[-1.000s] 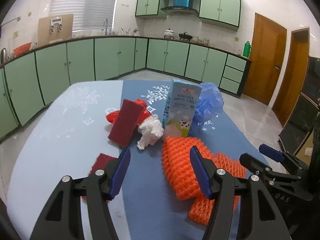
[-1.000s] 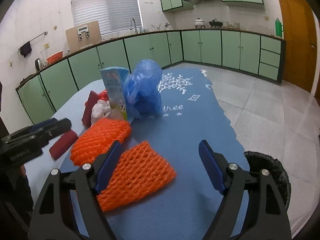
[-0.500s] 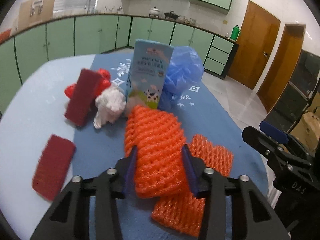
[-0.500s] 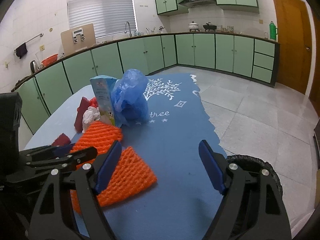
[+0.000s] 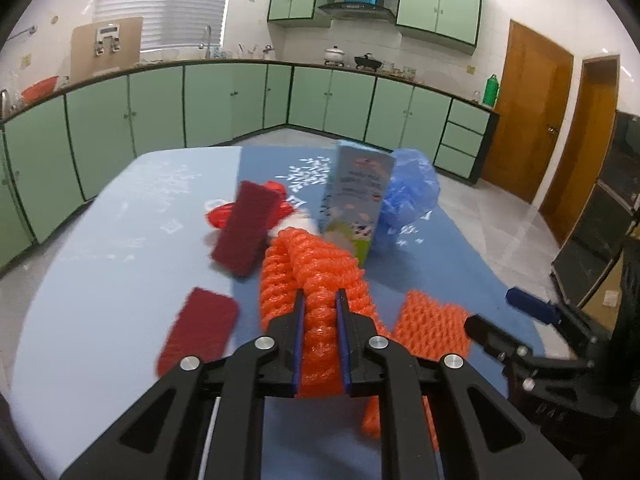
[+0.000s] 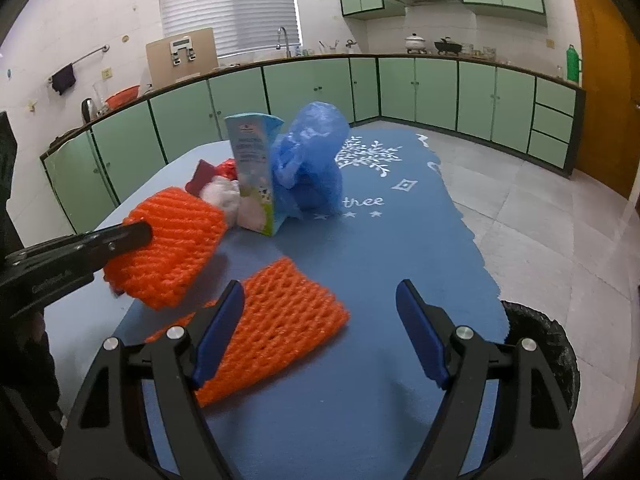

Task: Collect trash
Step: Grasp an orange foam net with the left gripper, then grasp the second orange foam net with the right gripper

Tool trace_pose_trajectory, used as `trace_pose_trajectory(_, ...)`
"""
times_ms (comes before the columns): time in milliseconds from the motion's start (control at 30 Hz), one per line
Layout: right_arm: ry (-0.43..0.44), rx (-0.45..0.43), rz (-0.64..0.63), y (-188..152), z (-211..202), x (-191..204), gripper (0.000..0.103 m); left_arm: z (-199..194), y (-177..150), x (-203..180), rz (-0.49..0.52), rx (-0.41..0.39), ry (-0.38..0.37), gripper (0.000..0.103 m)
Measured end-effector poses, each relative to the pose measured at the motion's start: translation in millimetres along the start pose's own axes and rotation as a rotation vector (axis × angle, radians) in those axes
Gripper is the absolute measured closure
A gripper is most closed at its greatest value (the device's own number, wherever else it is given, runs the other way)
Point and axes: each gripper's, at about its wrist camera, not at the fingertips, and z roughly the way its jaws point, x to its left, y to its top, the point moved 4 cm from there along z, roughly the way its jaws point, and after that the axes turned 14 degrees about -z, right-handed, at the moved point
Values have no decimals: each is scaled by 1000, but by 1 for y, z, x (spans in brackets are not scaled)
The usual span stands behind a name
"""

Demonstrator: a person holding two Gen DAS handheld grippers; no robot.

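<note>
- The left gripper (image 5: 320, 312) pinches an orange foam net (image 5: 312, 268); its jaws have just been closing, and the net now bunches up between the blue pads.
- In the right wrist view that same net (image 6: 176, 248) hangs from the left gripper's black finger (image 6: 120, 240), lifted off the worktop (image 6: 380, 400), with a shadow beneath it.
- The right gripper (image 6: 320, 328) is spread wide and grips nothing; it hovers over the dark blue cloth near the worktop's near edge.
- A second orange foam net (image 6: 276, 320) lies flat on the cloth just beside the right gripper's left finger, partly behind it.
- Beyond the nets a milk carton (image 5: 356, 208) stands upright, with a crumpled blue plastic bag (image 5: 408, 196) touching its right side.
- A white wad of tissue (image 6: 224, 196) sits at the carton's left, mostly hidden by the raised net in the left wrist view.
- A dark red scouring pad (image 5: 246, 232) leans tilted against a red crumpled wrapper (image 5: 220, 216) behind it.
- Another dark red pad (image 5: 198, 332) lies flat on the light blue part of the cloth, left of the left gripper.
- A black bin (image 6: 548, 348) stands on the tiled floor just beyond the worktop's right edge.
</note>
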Motion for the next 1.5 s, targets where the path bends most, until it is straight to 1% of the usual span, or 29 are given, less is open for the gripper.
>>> trace_pose_trajectory(100, 2, 8, -5, 0, 1, 4, 27, -3, -7, 5, 57, 5, 39, 89)
trace_pose_trajectory(200, 6, 18, -6, 0, 4, 7, 28, -1, -17, 6, 96, 21, 55, 89)
trace_pose_trajectory(367, 12, 41, -21, -3, 11, 13, 29, 2, -24, 13, 74, 32, 61, 89)
trace_pose_trajectory(467, 22, 63, -21, -7, 16, 14, 35, 3, -23, 18, 54, 35, 54, 89)
trace_pose_trajectory(567, 53, 85, -16, -9, 20, 14, 48, 4, -22, 20, 32, 38, 48, 89)
trace_pose_trajectory(633, 77, 97, -15, -10, 22, 16, 65, 4, -22, 20, 25, 36, 46, 89)
trace_pose_trajectory(667, 85, 101, -21, -11, 22, 17, 70, 3, -22, 19, 24, 36, 44, 89)
trace_pose_trajectory(733, 98, 103, -26, -11, 22, 19, 94, 3, -21, 18, 23, 34, 41, 89)
trace_pose_trajectory(800, 113, 96, -26, -8, 20, 19, 101, 2, -21, 18, 22, 32, 39, 89)
trace_pose_trajectory(833, 113, 87, -32, -7, 17, 19, 102, 2, -20, 17, 20, 31, 38, 89)
trace_pose_trajectory(1033, 95, 25, -34, 8, 0, 11, 103, -3, -14, 14, 10, 19, 23, 89)
trace_pose_trajectory(1200, 54, -27, -39, 22, -15, 0, 103, -9, -8, 8, 9, 5, 5, 89)
trace_pose_trajectory(1300, 28, -37, -58, 26, -15, -3, 102, -11, -6, 1, 17, -4, -10, 89)
trace_pose_trajectory(1333, 26, -29, -59, 26, -12, -4, 100, -10, -6, 0, 21, -3, -13, 89)
trace_pose_trajectory(1400, 35, 10, -47, 21, -3, -5, 92, -7, -8, -4, 21, 10, -24, 89)
trace_pose_trajectory(1433, 40, 20, -39, 18, -2, -5, 82, -6, -9, -5, 21, 15, -27, 89)
trace_pose_trajectory(1467, 40, 32, -34, 15, 0, -5, 77, -5, -11, -7, 25, 22, -28, 89)
trace_pose_trajectory(1500, 39, 40, -32, 14, 0, -4, 67, -3, -12, -8, 31, 26, -26, 89)
